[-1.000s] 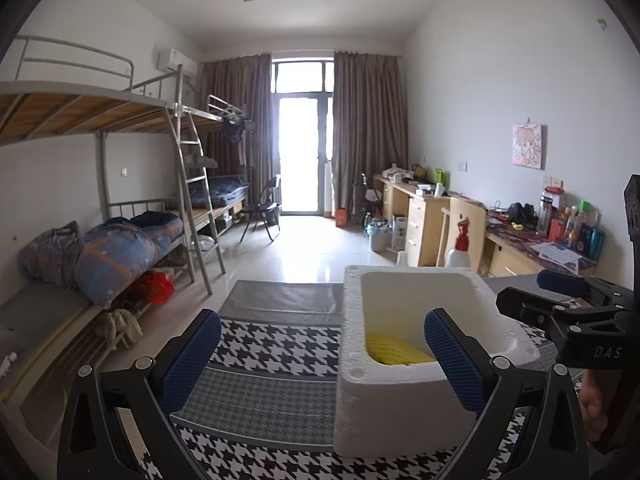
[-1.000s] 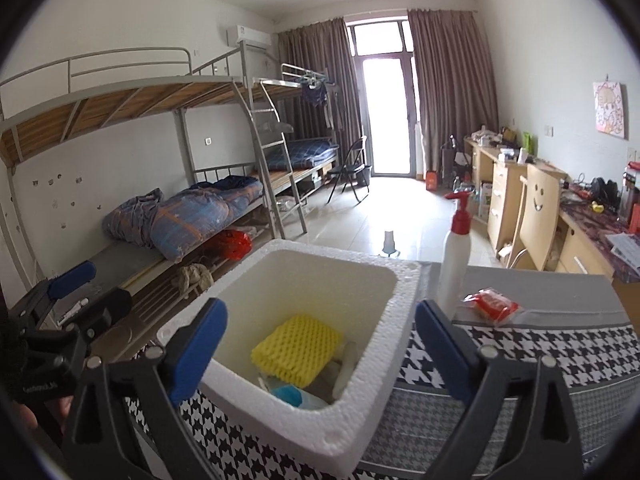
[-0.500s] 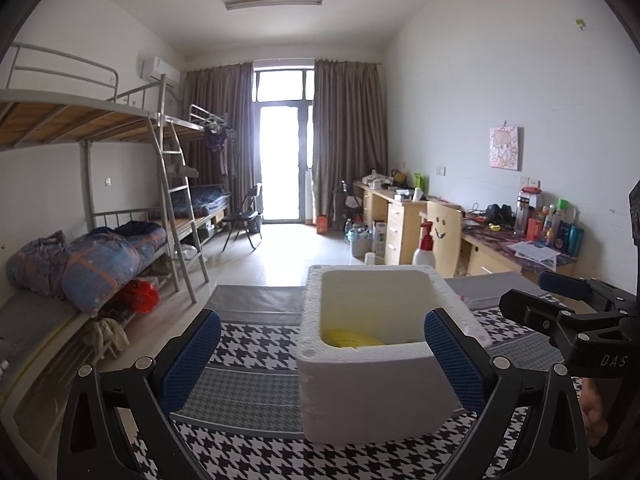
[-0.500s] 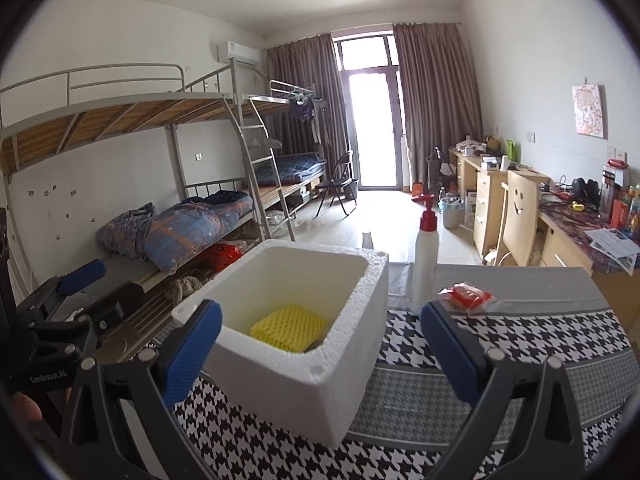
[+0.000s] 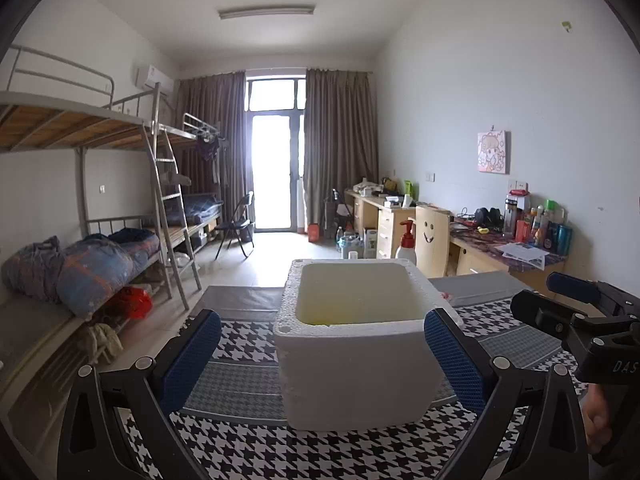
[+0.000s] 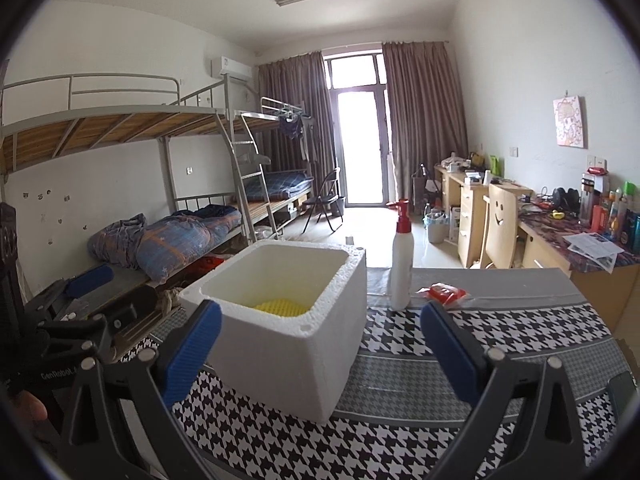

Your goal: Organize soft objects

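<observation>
I held my left gripper (image 5: 320, 360) with its blue ribbed pads spread wide and gripping nothing, low before the near wall of the white foam box (image 5: 356, 368). My right gripper (image 6: 320, 352) was likewise spread and empty, set before the box's near corner. The box stood on the black-and-white houndstooth tablecloth (image 6: 480, 336).

Inside the box, against its far side, lay the yellow mesh sponge (image 6: 280, 307), a flat pad with a gridded, netted surface. In the left view only a thin yellow sliver showed over the near rim. I judged it light, soft and compressible; it should be pinched across its short edges, with moderate closure so it does not fold out of the pads.

The box was rigid expanded foam with a granular, crumbly rim and thick walls. I judged it light and easily dented, so its walls should not be squeezed.

Just beyond the box to its right stood a white pump bottle (image 6: 401, 264) with a red head, hard and smooth. Right of that lay a red packet (image 6: 442, 292) in clear, crinkled wrap, probably slippery.
</observation>
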Motion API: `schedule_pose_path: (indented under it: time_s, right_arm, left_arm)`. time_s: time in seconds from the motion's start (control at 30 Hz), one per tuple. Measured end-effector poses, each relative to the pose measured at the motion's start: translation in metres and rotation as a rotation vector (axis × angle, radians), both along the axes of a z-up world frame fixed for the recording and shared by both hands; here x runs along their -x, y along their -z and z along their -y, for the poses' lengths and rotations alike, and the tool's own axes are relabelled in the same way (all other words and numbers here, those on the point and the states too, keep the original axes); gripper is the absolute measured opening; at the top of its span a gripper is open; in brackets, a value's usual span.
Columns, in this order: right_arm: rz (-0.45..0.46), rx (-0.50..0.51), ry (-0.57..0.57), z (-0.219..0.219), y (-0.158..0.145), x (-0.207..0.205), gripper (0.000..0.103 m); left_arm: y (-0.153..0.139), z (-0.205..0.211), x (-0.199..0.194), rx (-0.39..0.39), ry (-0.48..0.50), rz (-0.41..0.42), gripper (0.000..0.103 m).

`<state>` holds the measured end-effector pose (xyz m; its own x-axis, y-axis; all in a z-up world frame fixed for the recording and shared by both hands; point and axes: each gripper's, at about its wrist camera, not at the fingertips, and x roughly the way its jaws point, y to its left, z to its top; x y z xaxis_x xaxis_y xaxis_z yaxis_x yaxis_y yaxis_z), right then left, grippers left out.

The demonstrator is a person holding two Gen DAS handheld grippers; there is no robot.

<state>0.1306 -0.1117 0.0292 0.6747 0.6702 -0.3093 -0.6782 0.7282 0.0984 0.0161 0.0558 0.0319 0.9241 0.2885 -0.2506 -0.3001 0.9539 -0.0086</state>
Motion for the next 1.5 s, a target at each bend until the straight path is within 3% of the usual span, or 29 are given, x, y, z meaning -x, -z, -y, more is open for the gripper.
schedule_pose_path:
  time_s: [0.6,1.5]
  right_arm:
    - [0.055,-0.006,0.029,0.014,0.023,0.026,0.101]
    - [0.041,-0.032,0.088,0.034,0.043,0.037,0.101]
  left_arm:
    - [0.016,0.006,0.019,-0.001,-0.012,0.069,0.102]
    - [0.031,0.009,0.023,0.011,-0.004,0.059,0.102]
